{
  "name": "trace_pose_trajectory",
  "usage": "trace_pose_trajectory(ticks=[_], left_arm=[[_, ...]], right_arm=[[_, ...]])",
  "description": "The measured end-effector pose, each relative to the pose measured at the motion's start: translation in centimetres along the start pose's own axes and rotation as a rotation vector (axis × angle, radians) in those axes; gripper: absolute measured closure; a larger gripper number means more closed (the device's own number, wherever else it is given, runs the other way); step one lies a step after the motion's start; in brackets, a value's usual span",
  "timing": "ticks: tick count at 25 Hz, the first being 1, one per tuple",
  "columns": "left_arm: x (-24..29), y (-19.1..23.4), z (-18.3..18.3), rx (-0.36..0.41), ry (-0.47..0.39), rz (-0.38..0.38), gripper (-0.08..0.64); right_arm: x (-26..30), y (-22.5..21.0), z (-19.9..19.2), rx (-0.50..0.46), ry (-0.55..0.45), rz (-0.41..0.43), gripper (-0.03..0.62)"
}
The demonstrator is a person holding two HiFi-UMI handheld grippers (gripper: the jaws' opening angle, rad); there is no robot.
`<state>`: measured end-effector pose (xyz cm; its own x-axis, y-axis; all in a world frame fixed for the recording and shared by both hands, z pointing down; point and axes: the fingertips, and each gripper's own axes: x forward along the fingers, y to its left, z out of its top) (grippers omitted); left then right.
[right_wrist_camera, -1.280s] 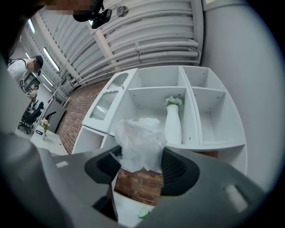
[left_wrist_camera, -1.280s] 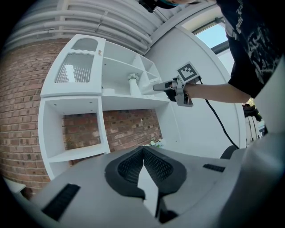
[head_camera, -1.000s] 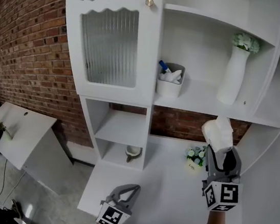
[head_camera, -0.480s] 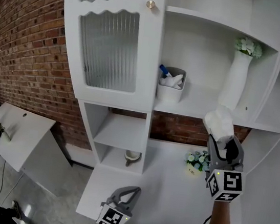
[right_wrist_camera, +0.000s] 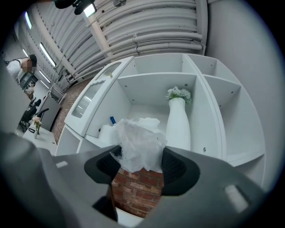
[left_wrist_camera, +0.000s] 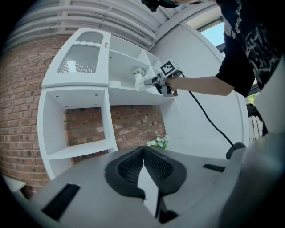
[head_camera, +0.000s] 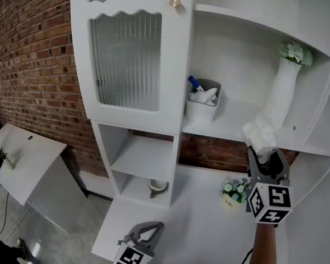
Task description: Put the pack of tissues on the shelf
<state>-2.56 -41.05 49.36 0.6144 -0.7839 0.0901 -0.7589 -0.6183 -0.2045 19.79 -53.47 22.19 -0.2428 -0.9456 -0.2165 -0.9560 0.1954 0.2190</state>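
Left gripper [left_wrist_camera: 143, 150] is hanging low over the bench [head_camera: 194, 224], fingers pressed together on nothing. It's sitting this step out, well below and left of the work.

Cup [head_camera: 202, 103] is standing on the shelf [head_camera: 231, 127], well left of the right fingers. Right gripper [head_camera: 263, 154] is clamping the pack of tissues [head_camera: 261, 134] by its lower end, fingers about half spread around it. The pack is sticking up past the fingertips, hanging in the air at the shelf's front lip, not resting on anything yet. Vase [head_camera: 280, 96] is standing just beyond the fingertips, slightly right. From the head view the pack is overlapping its base.

My read: we're carrying in for the set-down.
- Lift the pack clear of the lip and steer left of the vase.
- Push in until the fingers are over the board, lower until the pack is bearing on it, then open.
- The wrapper is looking soft and crinkly, so it's probably going to flop. Laying it down beats standing it up.

Room:
- The gap ahead-left of the fingertips, between cup and vase, is looking wide enough.
- The vase is tall and narrow, so I'm treating it as tippy.
- Upright panel [head_camera: 324, 90] is closing off the side right of the fingers.
- Headroom above the fingertips is looking generous.
- The lip under the fingertips is the snag point.
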Motion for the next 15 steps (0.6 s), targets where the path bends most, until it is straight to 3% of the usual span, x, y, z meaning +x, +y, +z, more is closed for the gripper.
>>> trace_pose_trajectory(ticks=[5,15], left_arm=[[-0.1,0.6,-0.4,-0.004,0.006,0.012,0.549],[-0.6,1.8,-1.3,-0.012,0.027,0.04,0.549]], right_arm=[[2.0,0.0,0.2,0.027,0.03,0.025,0.333],[4.2,-1.1,-0.8,0.064,0.08,-0.005,0.328]])
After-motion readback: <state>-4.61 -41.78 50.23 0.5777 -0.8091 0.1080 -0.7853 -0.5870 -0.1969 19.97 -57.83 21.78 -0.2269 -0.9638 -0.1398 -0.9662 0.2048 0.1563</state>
